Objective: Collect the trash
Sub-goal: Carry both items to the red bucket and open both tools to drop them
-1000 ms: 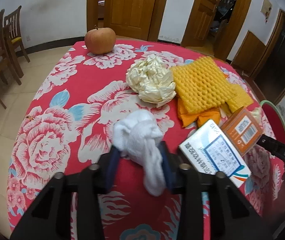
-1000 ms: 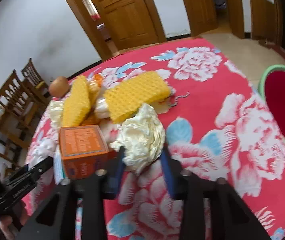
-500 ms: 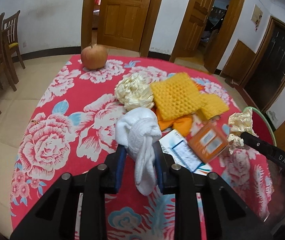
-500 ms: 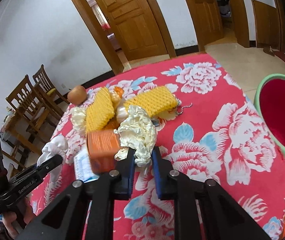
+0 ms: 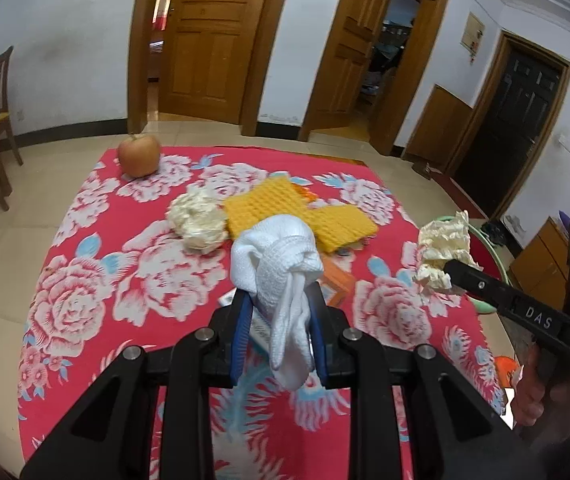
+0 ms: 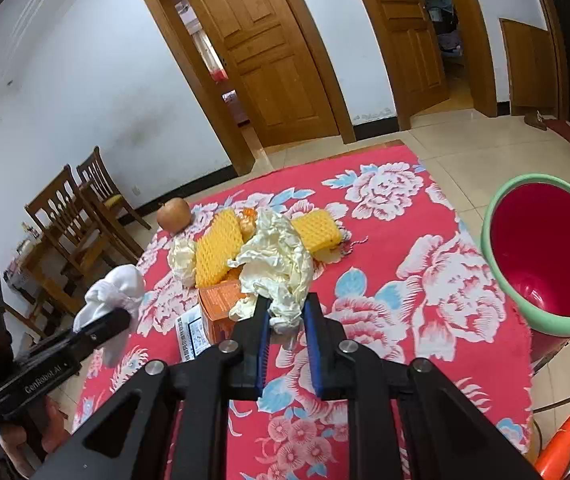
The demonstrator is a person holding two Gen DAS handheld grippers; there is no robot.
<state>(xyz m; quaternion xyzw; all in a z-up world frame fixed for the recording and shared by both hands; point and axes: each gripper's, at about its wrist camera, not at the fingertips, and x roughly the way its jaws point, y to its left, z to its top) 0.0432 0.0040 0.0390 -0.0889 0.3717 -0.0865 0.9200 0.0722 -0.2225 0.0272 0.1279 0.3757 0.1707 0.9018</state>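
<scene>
My left gripper (image 5: 280, 308) is shut on a white crumpled cloth wad (image 5: 281, 264) and holds it above the red floral table (image 5: 97, 240). My right gripper (image 6: 287, 316) is shut on a cream crumpled plastic wad (image 6: 277, 256), also lifted; it shows at the right of the left wrist view (image 5: 443, 248). The left gripper with the white wad shows at the left of the right wrist view (image 6: 115, 288). A red bin with a green rim (image 6: 545, 248) stands by the table's right side.
On the table lie yellow foam nets (image 5: 273, 204), another cream wad (image 5: 199, 220), an orange box (image 6: 219, 312), a white printed box (image 6: 193, 332) and an apple (image 5: 139, 156). Wooden chairs (image 6: 81, 216) stand at the left. An orange stool (image 6: 569, 436) is low right.
Both grippers have closed on their wads and lifted them off the table. The view has pulled back and up from the table.
</scene>
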